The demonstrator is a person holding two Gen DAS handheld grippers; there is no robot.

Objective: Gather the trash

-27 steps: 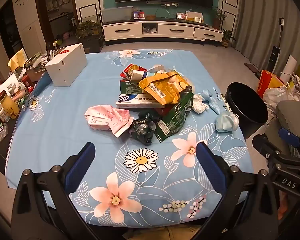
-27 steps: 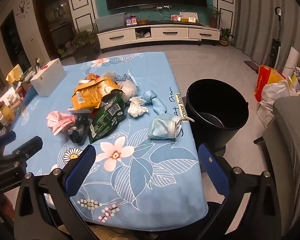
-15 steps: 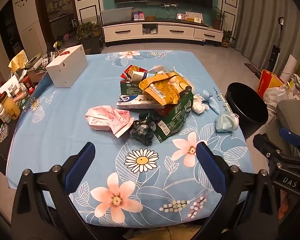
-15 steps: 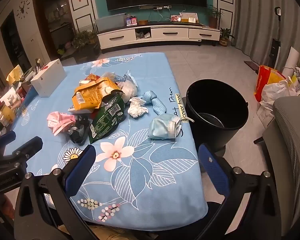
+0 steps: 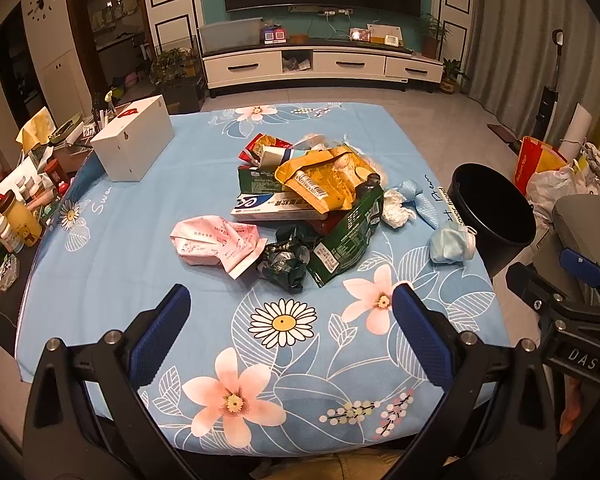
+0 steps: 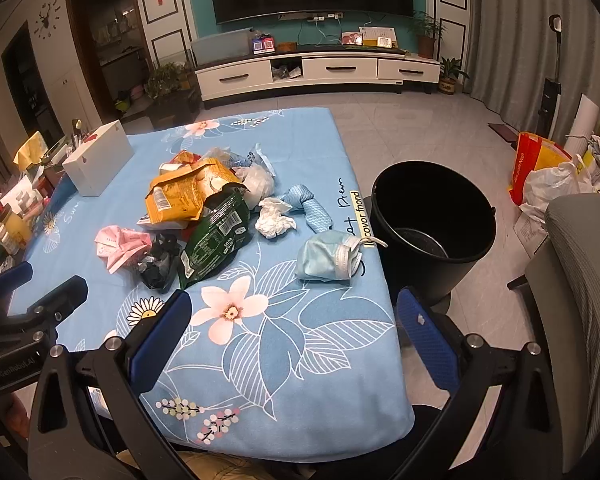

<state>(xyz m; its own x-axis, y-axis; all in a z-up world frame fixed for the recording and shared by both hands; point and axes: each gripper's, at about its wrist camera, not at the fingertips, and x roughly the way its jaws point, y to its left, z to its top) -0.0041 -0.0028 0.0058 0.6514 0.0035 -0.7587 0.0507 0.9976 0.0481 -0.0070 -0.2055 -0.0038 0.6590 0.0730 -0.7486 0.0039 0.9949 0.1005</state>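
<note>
A pile of trash lies mid-table: a yellow snack bag (image 5: 324, 184), a green bag (image 5: 346, 236), a pink wrapper (image 5: 216, 242), a crumpled black wrapper (image 5: 286, 260), a white tissue (image 5: 396, 210) and a blue face mask (image 5: 450, 242). The mask (image 6: 328, 258) lies near the table's right edge. A black bin (image 6: 432, 220) stands on the floor right of the table. My left gripper (image 5: 290, 332) is open and empty above the near table edge. My right gripper (image 6: 292, 328) is open and empty over the near right corner.
A white box (image 5: 134, 144) stands at the table's far left. Bottles and jars (image 5: 8, 224) crowd a side surface to the left. A grey chair (image 6: 580, 280) is at the right, with bags (image 6: 548, 172) on the floor behind it.
Both views have shifted very slightly; the left gripper has edged a little forward. Nothing on the table has moved.
</note>
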